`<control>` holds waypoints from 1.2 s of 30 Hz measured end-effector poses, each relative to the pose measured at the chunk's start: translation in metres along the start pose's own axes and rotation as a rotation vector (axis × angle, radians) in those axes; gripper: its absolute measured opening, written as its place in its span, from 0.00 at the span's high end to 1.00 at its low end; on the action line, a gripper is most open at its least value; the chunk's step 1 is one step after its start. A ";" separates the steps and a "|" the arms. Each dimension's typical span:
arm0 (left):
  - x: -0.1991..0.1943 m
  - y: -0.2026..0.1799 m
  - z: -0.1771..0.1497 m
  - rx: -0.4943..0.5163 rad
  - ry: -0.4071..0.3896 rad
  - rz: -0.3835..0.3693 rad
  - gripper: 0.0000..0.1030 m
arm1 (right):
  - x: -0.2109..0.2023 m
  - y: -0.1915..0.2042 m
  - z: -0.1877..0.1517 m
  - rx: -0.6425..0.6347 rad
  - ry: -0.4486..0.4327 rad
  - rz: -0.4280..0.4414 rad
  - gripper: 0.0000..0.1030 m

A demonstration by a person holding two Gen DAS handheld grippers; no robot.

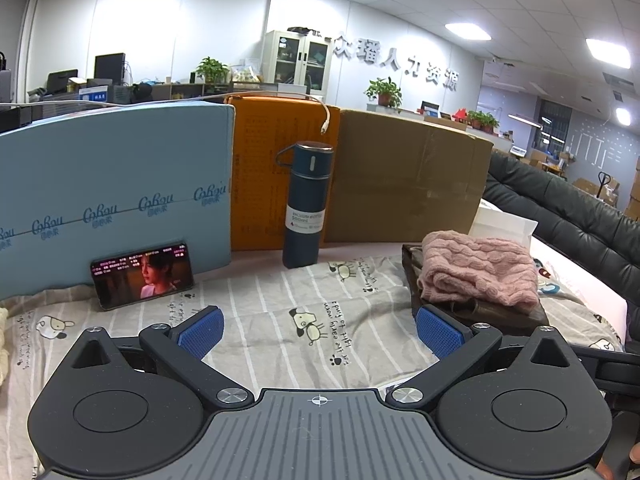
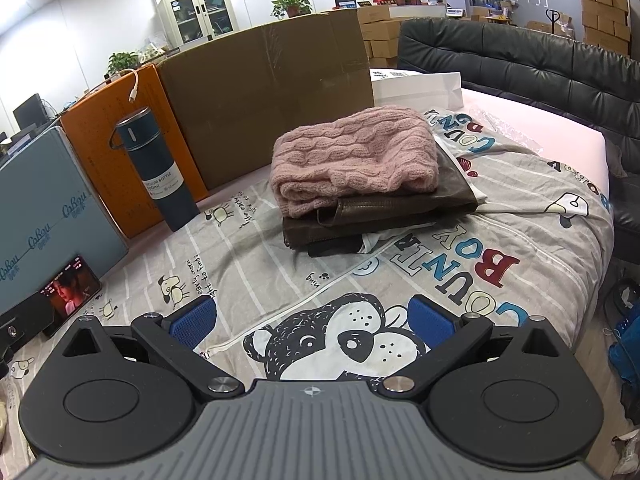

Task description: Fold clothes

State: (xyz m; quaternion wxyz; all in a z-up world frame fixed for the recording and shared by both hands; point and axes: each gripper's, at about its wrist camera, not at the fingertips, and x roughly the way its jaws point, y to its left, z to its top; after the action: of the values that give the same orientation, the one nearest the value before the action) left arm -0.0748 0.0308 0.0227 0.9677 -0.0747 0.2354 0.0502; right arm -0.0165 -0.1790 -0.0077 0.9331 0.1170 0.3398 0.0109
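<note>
both the left gripper (image 1: 320,330) and the right gripper (image 2: 313,322) are wide and empty, and the pink sweater (image 2: 352,152) lies on the brown garment (image 2: 384,212), right of the bottle (image 2: 160,168), which a careless reach may knock over.

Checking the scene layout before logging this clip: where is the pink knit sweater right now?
The pink knit sweater lies folded on top of a brown garment on the bed sheet, right of the dark thermos bottle, in front of the cardboard box.
</note>
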 end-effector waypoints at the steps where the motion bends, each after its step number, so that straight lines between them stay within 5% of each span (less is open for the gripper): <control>1: 0.000 0.000 0.000 0.000 -0.001 -0.001 0.00 | 0.000 0.000 0.000 0.001 0.000 -0.001 0.00; 36: -0.003 0.001 0.002 -0.004 -0.005 -0.008 0.00 | -0.003 0.007 -0.002 -0.025 0.008 -0.008 0.00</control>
State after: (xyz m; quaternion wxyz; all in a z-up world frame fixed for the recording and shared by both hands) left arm -0.0765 0.0323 0.0257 0.9683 -0.0774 0.2326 0.0470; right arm -0.0192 -0.1724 -0.0057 0.9332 0.1039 0.3437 0.0119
